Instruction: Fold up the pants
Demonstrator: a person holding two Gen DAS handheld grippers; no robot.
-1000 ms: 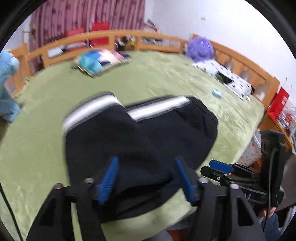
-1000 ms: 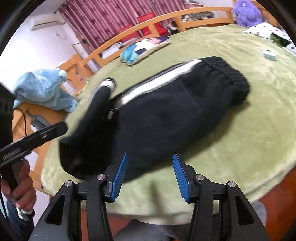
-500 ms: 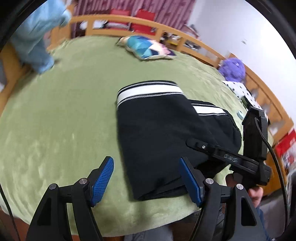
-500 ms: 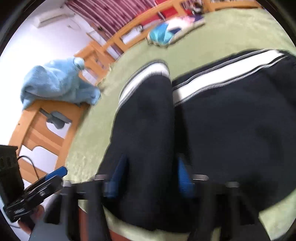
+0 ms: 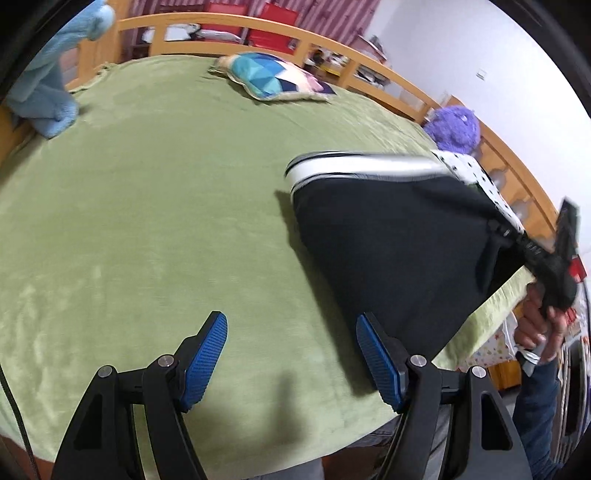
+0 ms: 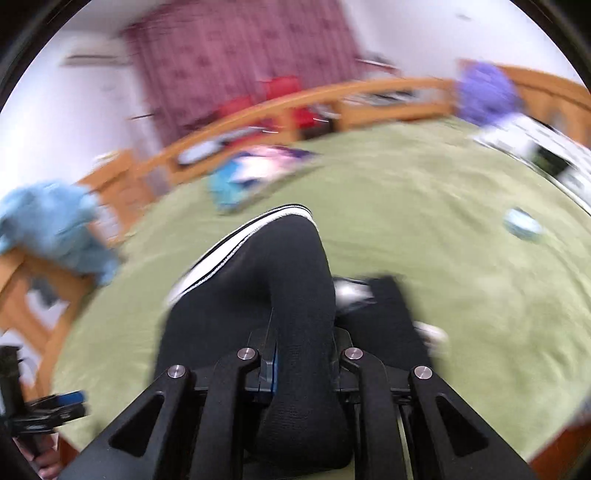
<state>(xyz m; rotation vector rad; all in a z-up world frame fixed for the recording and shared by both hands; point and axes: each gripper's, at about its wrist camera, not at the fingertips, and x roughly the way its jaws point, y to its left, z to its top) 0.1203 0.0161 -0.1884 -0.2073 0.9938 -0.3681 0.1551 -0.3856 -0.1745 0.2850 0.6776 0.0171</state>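
Black pants with a white side stripe lie on the green bed cover, at the right in the left wrist view. My right gripper is shut on a bunch of the black fabric, its jaws closing the last bit, and holds it up off the bed. From the left wrist view, the right gripper pulls one edge of the pants up and to the right. My left gripper is open over bare cover just left of the pants, with nothing between its blue pads.
A patterned cushion lies at the far side and a light blue blanket hangs over the wooden rail at left. A purple plush and a spotted pillow sit at right. A small pale blue object rests on the cover.
My right gripper went from open in front of the pants to shut on the fabric and rose with it. My left gripper slid left off the pants onto bare cover, jaws a little wider.
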